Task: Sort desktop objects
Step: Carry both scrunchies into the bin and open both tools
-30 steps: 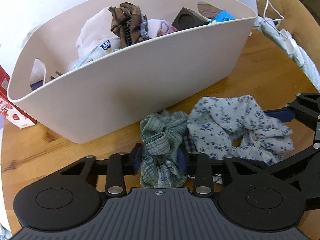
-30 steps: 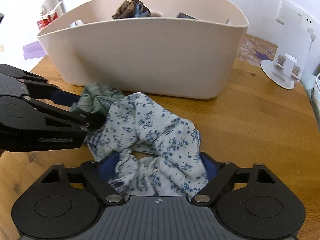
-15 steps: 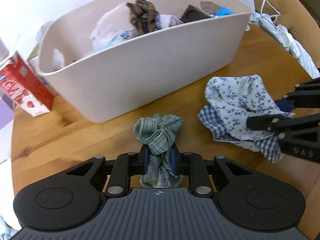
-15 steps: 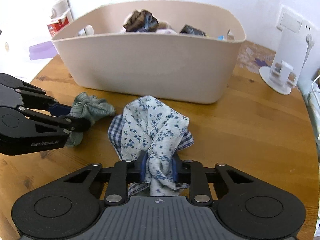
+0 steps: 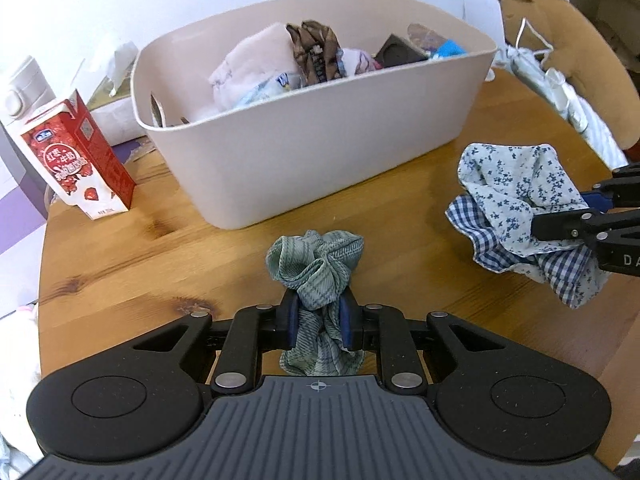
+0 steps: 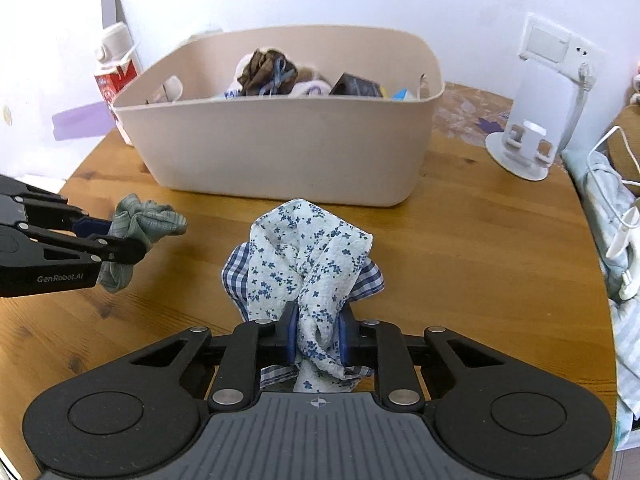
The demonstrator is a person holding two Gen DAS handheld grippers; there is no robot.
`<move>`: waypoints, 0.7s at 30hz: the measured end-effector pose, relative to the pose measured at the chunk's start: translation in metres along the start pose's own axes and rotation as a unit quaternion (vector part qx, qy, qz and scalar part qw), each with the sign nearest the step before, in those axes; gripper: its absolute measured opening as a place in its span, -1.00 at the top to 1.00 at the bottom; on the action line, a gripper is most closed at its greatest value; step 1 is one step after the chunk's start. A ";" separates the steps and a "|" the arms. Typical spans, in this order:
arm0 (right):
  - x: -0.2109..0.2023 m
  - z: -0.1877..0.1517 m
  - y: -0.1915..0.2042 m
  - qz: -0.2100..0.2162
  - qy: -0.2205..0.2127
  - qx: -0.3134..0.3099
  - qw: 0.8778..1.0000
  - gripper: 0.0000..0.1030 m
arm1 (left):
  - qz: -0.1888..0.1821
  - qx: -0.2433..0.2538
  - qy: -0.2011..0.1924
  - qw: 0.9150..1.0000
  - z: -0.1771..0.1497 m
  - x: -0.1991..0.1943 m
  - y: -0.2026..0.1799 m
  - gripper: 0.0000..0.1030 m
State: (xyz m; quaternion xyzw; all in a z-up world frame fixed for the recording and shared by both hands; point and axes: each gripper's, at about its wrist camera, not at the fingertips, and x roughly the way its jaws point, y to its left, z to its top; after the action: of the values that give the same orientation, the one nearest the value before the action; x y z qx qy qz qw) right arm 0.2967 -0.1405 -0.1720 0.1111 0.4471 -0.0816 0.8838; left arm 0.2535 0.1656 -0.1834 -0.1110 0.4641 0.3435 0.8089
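Beige bin (image 5: 320,152) directly ahead at table's (image 5: 160,264) far edge, beyond left gripper (image 5: 319,326) clamped on green scrunchie (image 5: 316,268) and right gripper (image 6: 318,338) clamped on floral scrunchie (image 6: 304,248), both lifted clear.

Soft cloth, matt plastic and grained wood on a cluttered desk.
A crinkled green striped cloth scrunchie (image 5: 316,268) sits between matt black plastic fingers (image 5: 290,322); ahead, a smooth matt beige plastic bin (image 5: 320,132). To the right, thin floral cotton cloth (image 5: 516,184) backed with blue gingham. Beneath lies a knotty, satin-finished wooden table (image 5: 140,264); far left, a glossy red paper carton (image 5: 76,160).
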 end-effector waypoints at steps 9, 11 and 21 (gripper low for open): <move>-0.036 0.013 -0.005 -0.010 -0.047 0.025 0.999 0.66 | 0.006 0.000 -0.041 0.999 0.004 -0.030 0.007 0.62; -0.048 0.021 -0.006 -0.009 -0.064 0.026 0.998 0.66 | 0.007 -0.001 -0.054 0.999 0.009 -0.038 0.010 0.62; -0.083 0.072 -0.025 -0.021 -0.148 0.031 0.988 0.65 | 0.019 -0.015 -0.123 0.992 0.056 -0.075 0.028 0.62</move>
State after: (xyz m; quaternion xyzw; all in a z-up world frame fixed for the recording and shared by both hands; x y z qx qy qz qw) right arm 0.2975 -0.1799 -0.0661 0.1156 0.3113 -0.1289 0.9344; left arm 0.2477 0.1803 -0.0874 -0.0715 0.3580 0.3767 0.8514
